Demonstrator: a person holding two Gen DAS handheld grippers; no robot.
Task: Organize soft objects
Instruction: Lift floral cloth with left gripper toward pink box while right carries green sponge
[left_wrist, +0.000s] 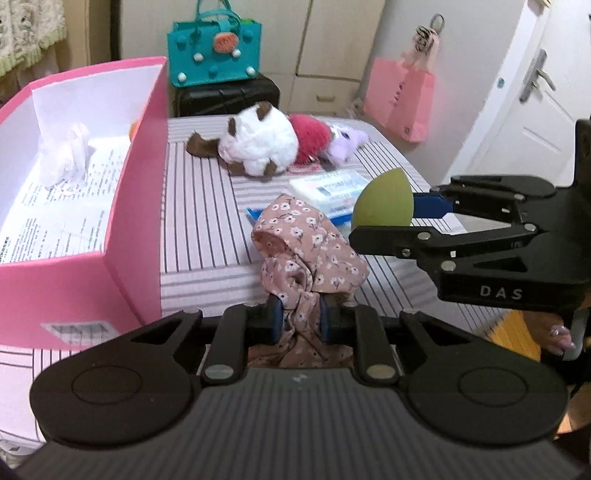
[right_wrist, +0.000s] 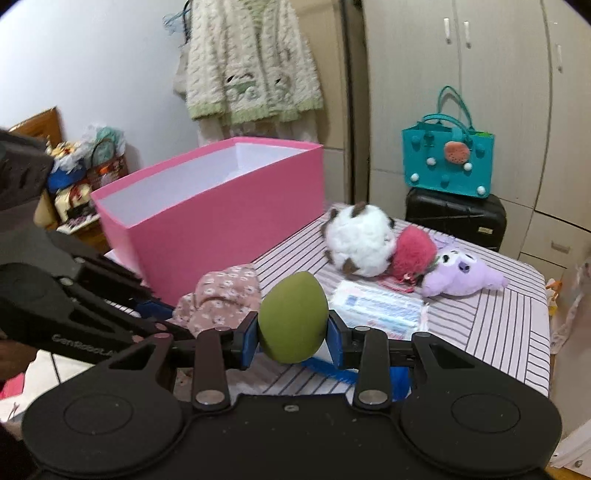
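My left gripper (left_wrist: 298, 318) is shut on a pink floral cloth (left_wrist: 306, 240), bunched and lifted above the striped table (left_wrist: 199, 221). My right gripper (right_wrist: 291, 334) is shut on a green egg-shaped sponge (right_wrist: 292, 317); the same sponge (left_wrist: 382, 199) shows in the left wrist view, just right of the cloth. The floral cloth (right_wrist: 221, 291) appears left of the sponge in the right wrist view. An open pink box (left_wrist: 140, 177) stands left of both grippers, with white fabric (left_wrist: 66, 155) and printed paper inside.
A white-and-brown plush (left_wrist: 258, 142), a red fuzzy toy (left_wrist: 310, 136) and a purple plush (left_wrist: 345, 142) lie at the table's far side, a tissue pack (left_wrist: 328, 188) before them. A teal bag (left_wrist: 214, 51) sits on a black case (left_wrist: 229, 96) behind. A hand (left_wrist: 557, 334) shows at right.
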